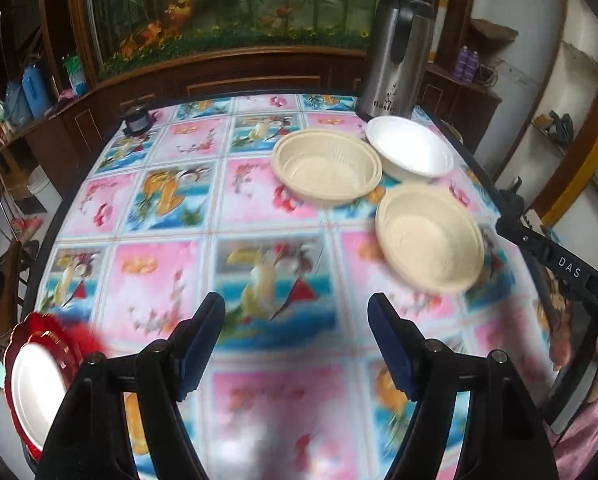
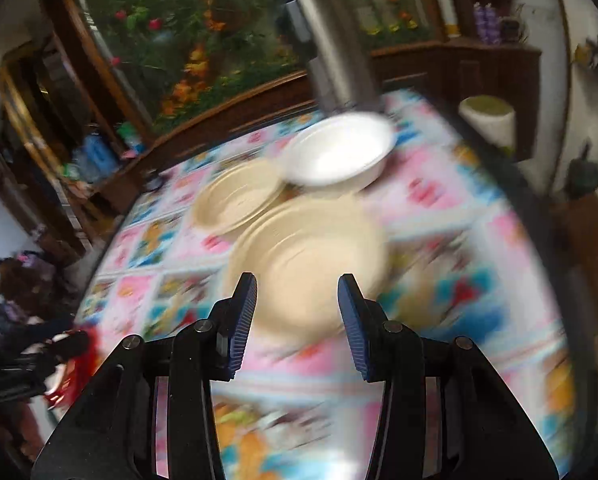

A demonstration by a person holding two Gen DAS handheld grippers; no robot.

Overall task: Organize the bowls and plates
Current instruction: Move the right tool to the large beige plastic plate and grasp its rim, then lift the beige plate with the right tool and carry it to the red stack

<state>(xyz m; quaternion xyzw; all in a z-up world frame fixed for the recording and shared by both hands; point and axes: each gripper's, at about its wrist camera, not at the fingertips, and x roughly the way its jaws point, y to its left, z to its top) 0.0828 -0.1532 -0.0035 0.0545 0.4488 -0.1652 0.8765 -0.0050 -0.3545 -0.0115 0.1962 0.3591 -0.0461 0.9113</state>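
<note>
Three bowls stand upright, clustered on the tabletop: two beige bowls, far and near, and one white bowl. A white plate rests on a red plate at the edge.

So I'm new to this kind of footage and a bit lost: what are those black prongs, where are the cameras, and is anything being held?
The prongs belong to a hand-held gripper in each of a person's hands, with a camera on each looking along its fingers. The left hand-held gripper and right hand-held gripper are both open and hold nothing. On the patterned table sit two beige bowls, a white bowl, a steel thermos and, at the left edge, a white plate on a red plate.
</note>
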